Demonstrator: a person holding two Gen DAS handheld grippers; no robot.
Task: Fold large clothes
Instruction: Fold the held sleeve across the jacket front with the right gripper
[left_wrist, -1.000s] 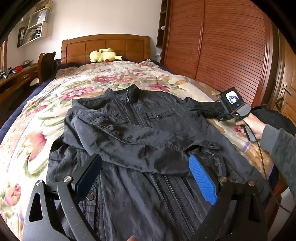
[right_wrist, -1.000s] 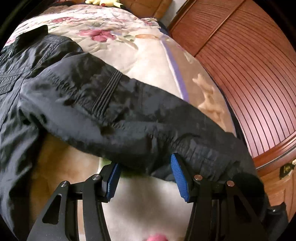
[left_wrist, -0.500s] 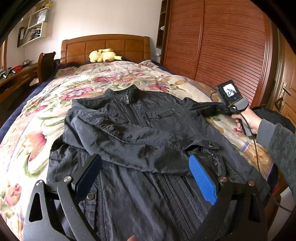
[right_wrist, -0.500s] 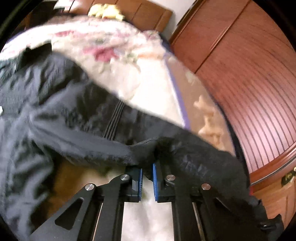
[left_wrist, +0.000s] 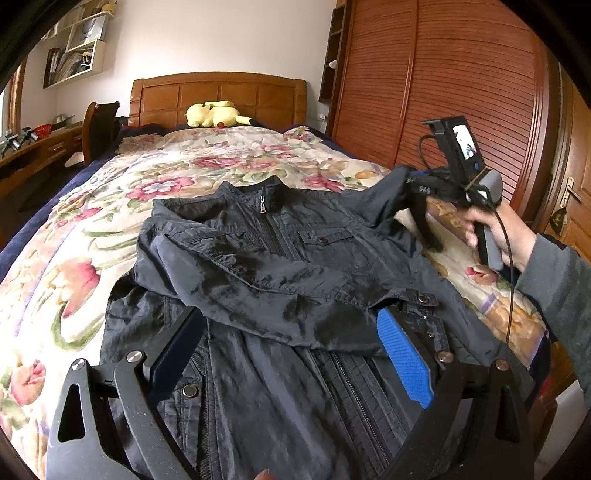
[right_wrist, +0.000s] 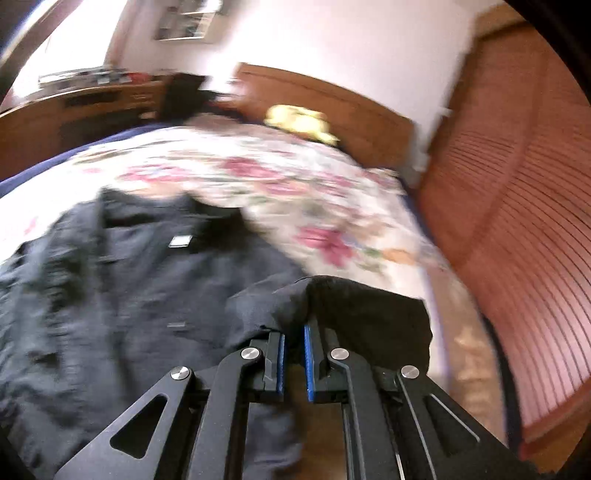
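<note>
Right wrist view showed the right gripper (right_wrist: 293, 363) pinching the dark cuff of the jacket sleeve (right_wrist: 354, 306), raised off the floral bedspread (right_wrist: 280, 184). Left wrist view showed the left gripper (left_wrist: 291, 354) spread wide over the black jacket (left_wrist: 280, 258), which lay front-up on the bed, one sleeve folded across its chest.

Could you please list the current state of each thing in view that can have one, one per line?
Jacket: zipped, spread on the bed, one sleeve already folded across the chest.
Other sleeve: lifted off the quilt, its end pinched.
Right gripper: shut on that sleeve.
Left gripper: open, above the jacket's lower half, holding nothing.
Wardrobe doors: closed.
Plush toy: lying by the headboard.
</note>
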